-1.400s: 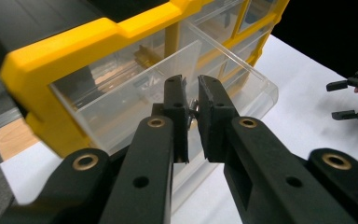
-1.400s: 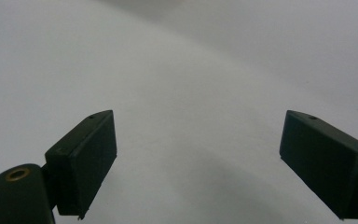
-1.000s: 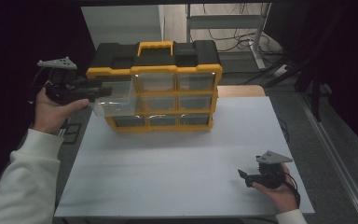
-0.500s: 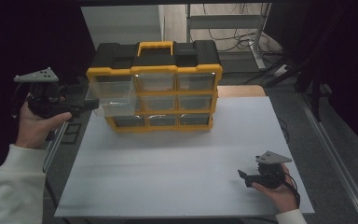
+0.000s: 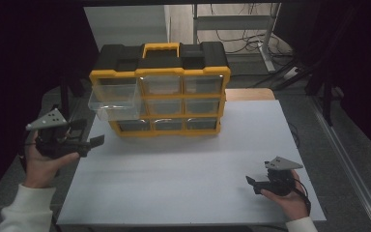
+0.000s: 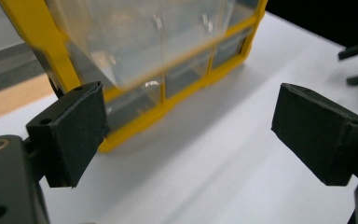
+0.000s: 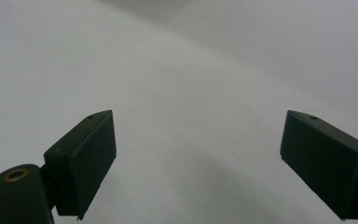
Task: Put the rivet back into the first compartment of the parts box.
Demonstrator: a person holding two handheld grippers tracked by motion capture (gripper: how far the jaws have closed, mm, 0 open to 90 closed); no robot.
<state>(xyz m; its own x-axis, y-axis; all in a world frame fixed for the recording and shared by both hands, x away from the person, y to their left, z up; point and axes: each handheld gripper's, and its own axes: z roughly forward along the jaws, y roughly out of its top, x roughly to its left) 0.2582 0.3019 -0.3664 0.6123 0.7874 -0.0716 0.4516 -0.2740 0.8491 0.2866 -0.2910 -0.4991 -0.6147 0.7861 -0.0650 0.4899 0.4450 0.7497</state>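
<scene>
At the bench's far-left area, the clear drawer [image 5: 115, 100] juts from the yellow organizer [image 5: 160, 94]: light, rigid, slippery plastic; take its front lip. Left claw [image 5: 98, 141] spread, empty; right claw [image 5: 249, 180] spread.

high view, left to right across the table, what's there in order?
left gripper, jaws open and empty → clear drawer pulled out of the cabinet's left column → yellow and black drawer cabinet → right gripper, jaws open, resting on the white table.
</scene>
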